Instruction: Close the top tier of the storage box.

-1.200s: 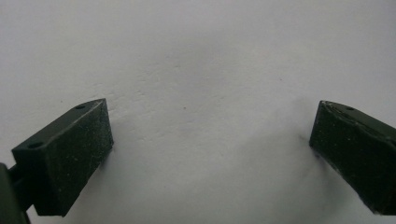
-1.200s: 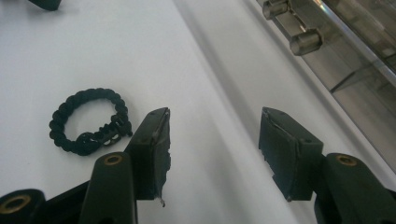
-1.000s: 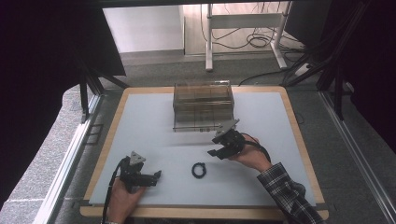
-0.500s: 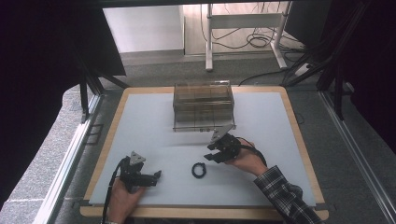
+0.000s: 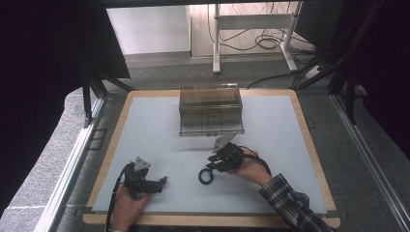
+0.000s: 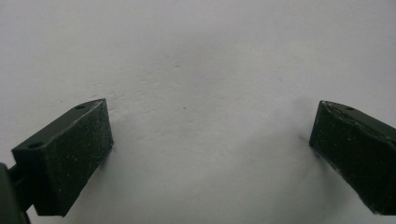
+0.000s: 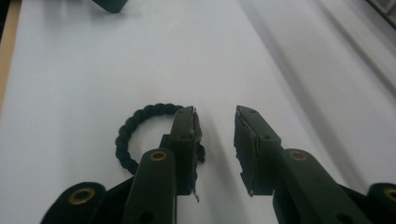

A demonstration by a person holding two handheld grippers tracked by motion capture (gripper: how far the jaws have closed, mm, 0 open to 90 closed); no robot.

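A black braided ring (image 5: 205,176) lies flat on the white table (image 5: 145,130), near the front middle. My right gripper (image 5: 213,167) is low over the ring's right side. In the right gripper view the ring (image 7: 135,122) curves out to the left of the left jaw, which covers part of its strand. That gripper (image 7: 215,122) has just been closing its jaws, and the gap between them shows bare table. My left gripper (image 5: 161,182) rests at the front left. In its own view the left gripper (image 6: 210,135) stands wide open over plain white surface.
A clear plastic box (image 5: 210,110) with compartments stands at the back middle of the table, just beyond the right hand. The table has a wooden rim (image 5: 309,140). Dark frames and cables surround it on the floor.
The right hand has come forward and left from beside the box down to the ring, and its jaws have narrowed. The left hand has stayed where it was.
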